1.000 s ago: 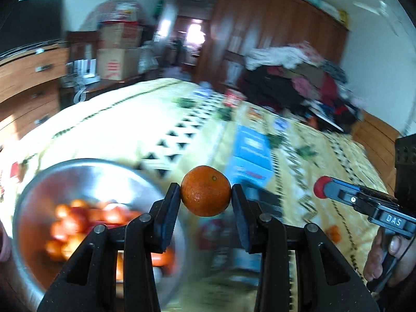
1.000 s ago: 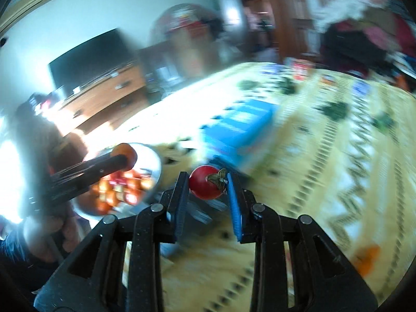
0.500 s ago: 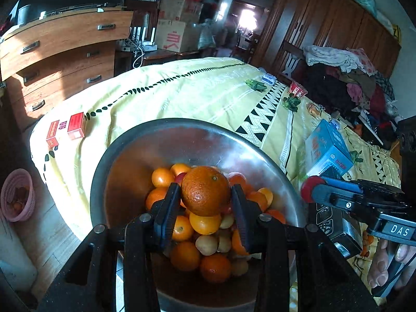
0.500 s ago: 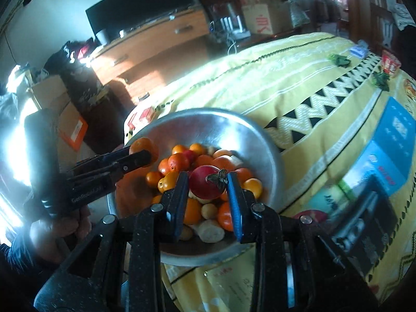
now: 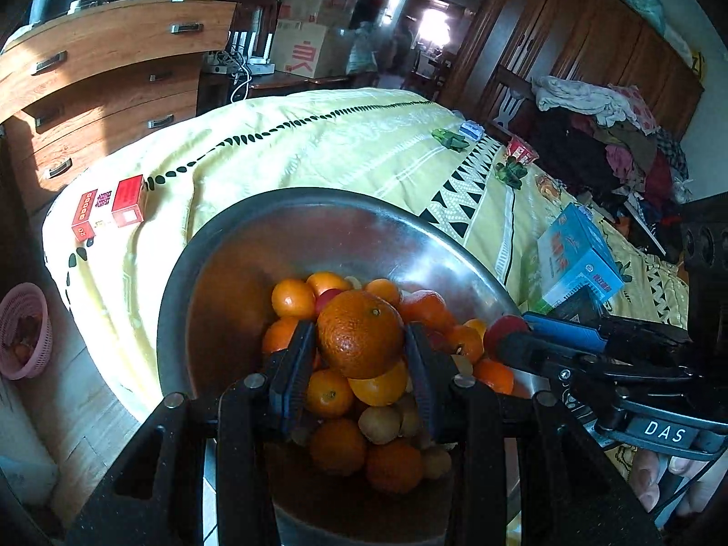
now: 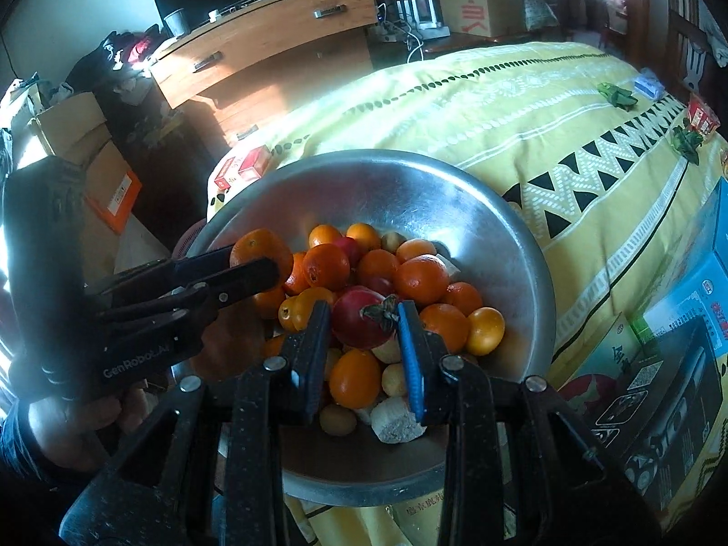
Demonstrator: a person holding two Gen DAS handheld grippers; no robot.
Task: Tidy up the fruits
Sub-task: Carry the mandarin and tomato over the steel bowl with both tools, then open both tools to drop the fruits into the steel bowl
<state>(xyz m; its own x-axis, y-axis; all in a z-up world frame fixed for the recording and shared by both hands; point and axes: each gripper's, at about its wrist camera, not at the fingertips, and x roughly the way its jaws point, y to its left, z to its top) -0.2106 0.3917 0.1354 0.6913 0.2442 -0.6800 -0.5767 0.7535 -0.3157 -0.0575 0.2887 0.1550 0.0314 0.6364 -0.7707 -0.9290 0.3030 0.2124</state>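
A steel bowl (image 5: 318,232) (image 6: 409,191) sits on the yellow bedspread, piled with several oranges and small yellow fruits. My left gripper (image 5: 359,346) is shut on a big orange (image 5: 359,332), held just above the pile. From the right wrist view that same left gripper (image 6: 259,259) comes in from the left with its orange (image 6: 255,245) over the bowl's left side. My right gripper (image 6: 364,318) is shut on a red fruit with a dried calyx (image 6: 359,318), also above the pile. In the left wrist view the right gripper (image 5: 505,336) shows its red fruit (image 5: 503,330) at the bowl's right rim.
A blue box (image 5: 573,259) and a dark printed box (image 6: 655,400) lie right of the bowl. Two red packets (image 5: 111,207) rest near the bed's left edge. A wooden dresser (image 5: 91,82) stands behind, a pink basket (image 5: 22,332) on the floor.
Both grippers swung from over the bedspread to above the bowl, carrying the orange and the red fruit. In the last half second they edged slightly closer to the pile.
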